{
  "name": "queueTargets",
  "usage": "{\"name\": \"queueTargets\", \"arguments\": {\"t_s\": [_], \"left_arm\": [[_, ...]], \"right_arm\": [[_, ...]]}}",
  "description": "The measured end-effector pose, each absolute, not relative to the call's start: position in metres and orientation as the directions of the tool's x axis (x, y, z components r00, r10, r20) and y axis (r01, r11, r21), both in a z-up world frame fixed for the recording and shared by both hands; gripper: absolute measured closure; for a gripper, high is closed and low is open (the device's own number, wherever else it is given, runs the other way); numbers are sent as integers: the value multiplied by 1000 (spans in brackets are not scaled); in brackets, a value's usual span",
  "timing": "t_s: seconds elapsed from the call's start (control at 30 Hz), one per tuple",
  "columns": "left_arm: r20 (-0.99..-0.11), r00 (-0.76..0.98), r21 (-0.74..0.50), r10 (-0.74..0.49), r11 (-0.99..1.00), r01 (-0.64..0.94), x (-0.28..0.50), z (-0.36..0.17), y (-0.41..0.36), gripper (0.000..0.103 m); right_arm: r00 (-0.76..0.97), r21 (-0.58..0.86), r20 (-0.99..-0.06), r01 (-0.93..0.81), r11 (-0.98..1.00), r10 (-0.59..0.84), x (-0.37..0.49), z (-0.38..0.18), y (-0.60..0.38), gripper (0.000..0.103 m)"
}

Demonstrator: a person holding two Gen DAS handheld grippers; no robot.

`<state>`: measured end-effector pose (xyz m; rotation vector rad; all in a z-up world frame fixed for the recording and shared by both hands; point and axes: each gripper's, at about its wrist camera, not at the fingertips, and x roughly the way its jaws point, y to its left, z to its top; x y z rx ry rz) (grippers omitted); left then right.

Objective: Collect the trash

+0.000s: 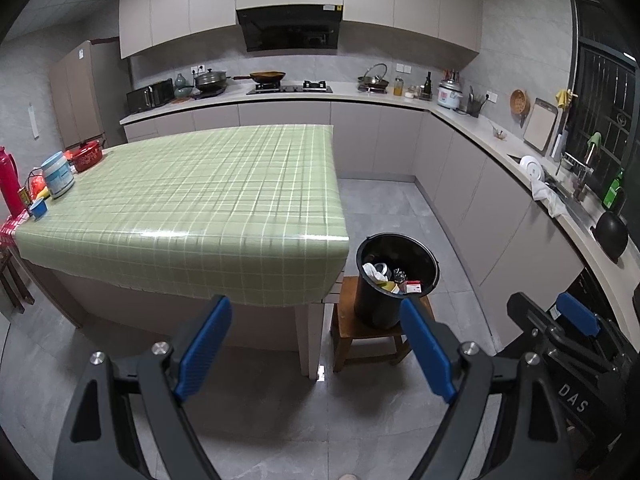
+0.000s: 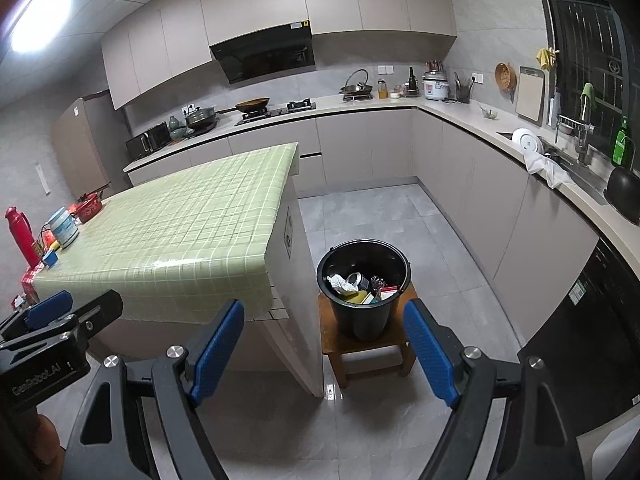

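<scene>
Both pairs of jaws stand spread wide, and nothing is between them. The left gripper [image 1: 316,344] and the right gripper [image 2: 324,348], each with black arms and ribbed blue pads, hang above the grey tiled floor [image 1: 380,208], well apart from any object.

The trash is already in the round black plastic bucket [image 2: 362,308], which stands on a small brown wooden stool [image 2: 360,350] just beside the corner of the table. Inside I see crumpled white paper [image 2: 340,282], a small red and white carton [image 2: 389,291] and something yellow; the rest is too small to tell.

The table with the glossy green checked cloth [image 1: 200,200] looks bare, except for a few things at its far left edge: a red pot [image 1: 86,155], a pale blue round container [image 1: 59,175] and a tall red flask [image 1: 10,186]. These look like household things, not waste.

I judge that the collecting is near its end, or between two pieces. The next move calls for a search for any remaining piece, then an approach with open jaws. Light paper will crush easily; a carton needs a flat, gentle grip.
</scene>
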<state>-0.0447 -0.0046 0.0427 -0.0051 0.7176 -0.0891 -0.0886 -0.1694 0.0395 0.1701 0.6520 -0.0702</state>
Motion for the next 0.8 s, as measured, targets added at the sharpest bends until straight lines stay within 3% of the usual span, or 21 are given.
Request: {"name": "queueTargets", "arguments": {"t_s": [0.8], "left_arm": [[-674,735,-31,-74,997,72,-42,40,-10,16]], "right_arm": [[782,132,-623,101,986,3,-83,36,-171,19]]}}
